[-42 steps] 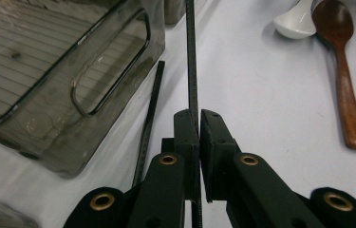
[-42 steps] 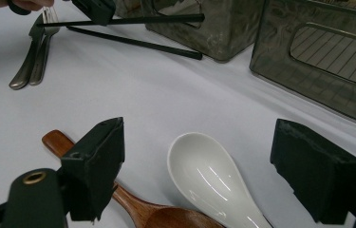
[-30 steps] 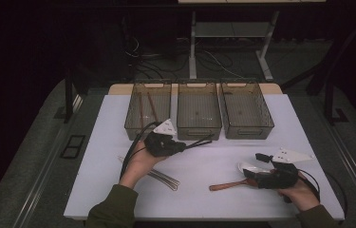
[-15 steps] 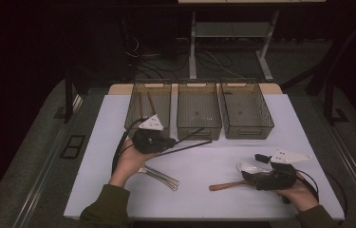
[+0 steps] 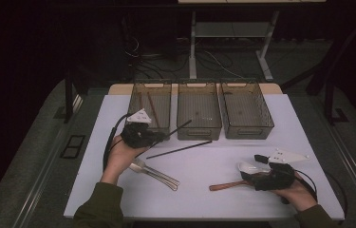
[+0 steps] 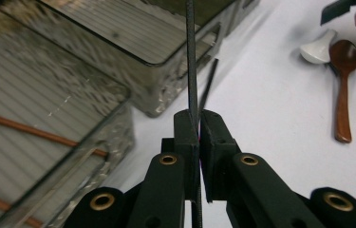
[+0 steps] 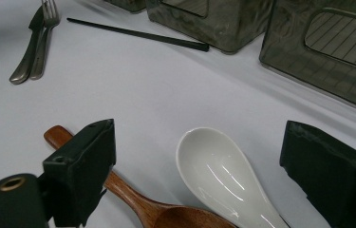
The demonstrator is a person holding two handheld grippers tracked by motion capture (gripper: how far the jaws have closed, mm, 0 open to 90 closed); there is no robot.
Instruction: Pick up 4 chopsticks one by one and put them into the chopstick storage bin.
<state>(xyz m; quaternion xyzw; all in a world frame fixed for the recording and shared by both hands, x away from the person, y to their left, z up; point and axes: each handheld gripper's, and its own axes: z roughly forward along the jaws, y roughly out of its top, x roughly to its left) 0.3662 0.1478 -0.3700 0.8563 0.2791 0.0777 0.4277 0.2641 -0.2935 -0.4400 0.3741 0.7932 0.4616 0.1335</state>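
Note:
My left gripper [image 6: 198, 114] is shut on a thin black chopstick [image 6: 191, 57] that points on over the bins. In the high view this gripper [image 5: 162, 136] hovers at the front of the left bin [image 5: 151, 84], which holds brown chopsticks [image 6: 38, 133]. A second black chopstick [image 5: 180, 148] lies on the white table. My right gripper [image 7: 199, 137] stands open low over the table, its jaws just having been opening; a white ceramic spoon [image 7: 223, 175] lies between them, untouched. A wooden spoon [image 7: 123, 190] lies under its left jaw.
A metal fork and knife [image 5: 156, 173] lie on the table near the left forearm. The middle bin [image 5: 198, 136] and right bin [image 5: 247, 134] stand in a row at the back. The table's front edge [image 5: 204, 216] runs close to both hands.
My left hand has carried the black chopstick to the left and a little away, up to the left bin. The right hand has stayed in place.

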